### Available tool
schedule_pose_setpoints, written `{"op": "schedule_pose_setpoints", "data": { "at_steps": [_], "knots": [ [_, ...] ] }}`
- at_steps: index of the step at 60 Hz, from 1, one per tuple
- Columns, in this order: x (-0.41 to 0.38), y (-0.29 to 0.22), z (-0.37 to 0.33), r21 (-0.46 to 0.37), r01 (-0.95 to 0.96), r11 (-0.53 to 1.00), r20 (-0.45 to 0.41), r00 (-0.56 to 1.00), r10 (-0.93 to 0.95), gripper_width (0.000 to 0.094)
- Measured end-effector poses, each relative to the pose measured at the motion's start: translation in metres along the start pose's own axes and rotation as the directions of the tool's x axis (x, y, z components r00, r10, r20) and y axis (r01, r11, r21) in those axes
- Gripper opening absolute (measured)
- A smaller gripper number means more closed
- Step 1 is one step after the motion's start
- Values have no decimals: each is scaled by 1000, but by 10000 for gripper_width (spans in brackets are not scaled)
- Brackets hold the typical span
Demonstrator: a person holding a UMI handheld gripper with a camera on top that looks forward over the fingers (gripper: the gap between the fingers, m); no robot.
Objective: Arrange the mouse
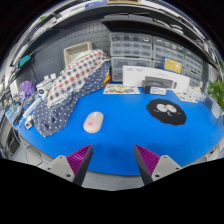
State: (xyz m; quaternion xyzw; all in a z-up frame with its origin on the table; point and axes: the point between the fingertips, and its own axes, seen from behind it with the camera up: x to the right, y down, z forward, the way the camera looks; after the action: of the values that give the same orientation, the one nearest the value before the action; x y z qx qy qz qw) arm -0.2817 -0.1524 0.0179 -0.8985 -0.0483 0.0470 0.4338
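Mouse (93, 122): on blue mat (130, 135), 11 o'clock of fingers.
Gripper (114, 160): wide apart, empty.
Risk: smooth shell may squirt out under off-centre closure.

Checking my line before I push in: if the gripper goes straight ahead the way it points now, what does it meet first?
Probably bare blue mat. The gripper hovers with fingers open, nothing between them. The mouse lies ahead but slightly left of that line, the black round pad off to the right. Depth is hard to judge.

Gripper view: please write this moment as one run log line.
gripper: open, holding nothing | mouse: on blue mat, beyond fingers | black disc: on mat
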Motion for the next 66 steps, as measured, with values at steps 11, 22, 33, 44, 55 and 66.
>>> {"op": "schedule_pose_setpoints", "data": {
  "at_steps": [11, 22, 33, 44, 55, 66],
  "knots": [
    [-56, -21, 48, -20, 16, 1000, 44, 999, -15, 839],
    [-77, -40, 95, -41, 15, 999, 25, 1000, -14, 804],
    [-76, -49, 124, -71, 18, 997, -11, 1000, -19, 666],
    [-66, -50, 129, -95, -8, 995, -42, 999, 4, 446],
    [-65, -50, 130, -150, 5, 989, -32, 999, -9, 359],
    [-65, -58, 124, -174, 34, 984, 34, 999, -28, 358]
  ]
}}
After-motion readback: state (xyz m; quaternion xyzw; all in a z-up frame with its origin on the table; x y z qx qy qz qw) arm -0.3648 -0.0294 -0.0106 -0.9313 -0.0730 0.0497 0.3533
